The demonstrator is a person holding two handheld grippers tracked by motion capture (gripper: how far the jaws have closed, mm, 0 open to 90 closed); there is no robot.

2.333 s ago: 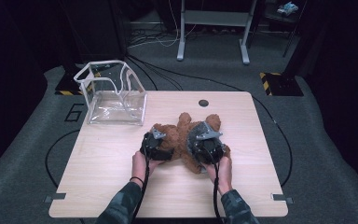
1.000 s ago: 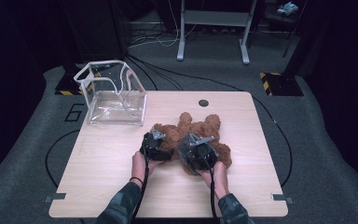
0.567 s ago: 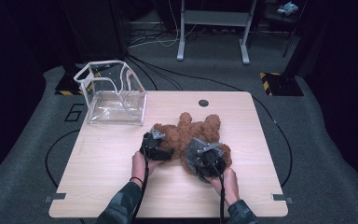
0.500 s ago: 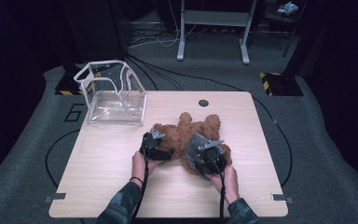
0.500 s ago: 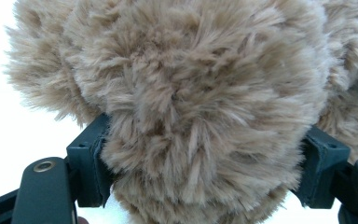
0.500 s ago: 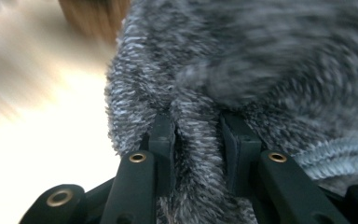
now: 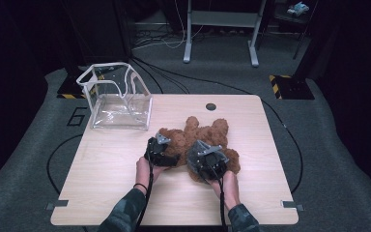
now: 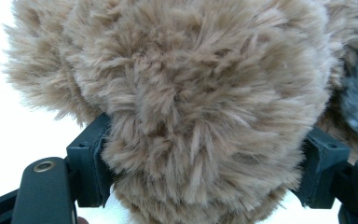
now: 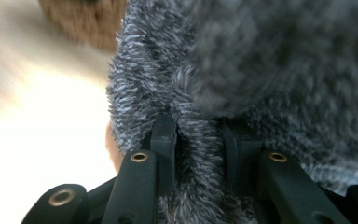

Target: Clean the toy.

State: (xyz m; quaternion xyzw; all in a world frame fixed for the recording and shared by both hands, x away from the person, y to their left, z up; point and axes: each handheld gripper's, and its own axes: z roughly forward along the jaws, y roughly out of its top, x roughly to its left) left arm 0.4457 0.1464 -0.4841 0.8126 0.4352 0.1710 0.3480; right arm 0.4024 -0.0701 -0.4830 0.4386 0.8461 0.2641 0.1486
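Note:
A brown plush bear [image 7: 200,133] lies on the wooden table [image 7: 101,183], right of its middle. My left gripper [image 7: 169,147] holds the bear's left side; in the left gripper view a thick brown furry limb [image 8: 191,84] sits squeezed between the pads of my left gripper [image 8: 207,163], which stand wide apart. My right gripper [image 7: 200,154] rests on the bear's near right part. In the right gripper view, my right gripper [image 9: 199,140] pinches a narrow fold of grey fur [image 9: 261,60], with brown fur [image 9: 88,18] farther off.
A clear plastic bag with white edging [image 7: 118,99] stands open at the table's back left. A small black round hole [image 7: 211,106] sits near the far edge. Bare wood lies left of and in front of the hands.
My right gripper has slid from the bear's middle toward the near edge and a little right, staying on the fur. The left gripper and the bear's left side have kept still.

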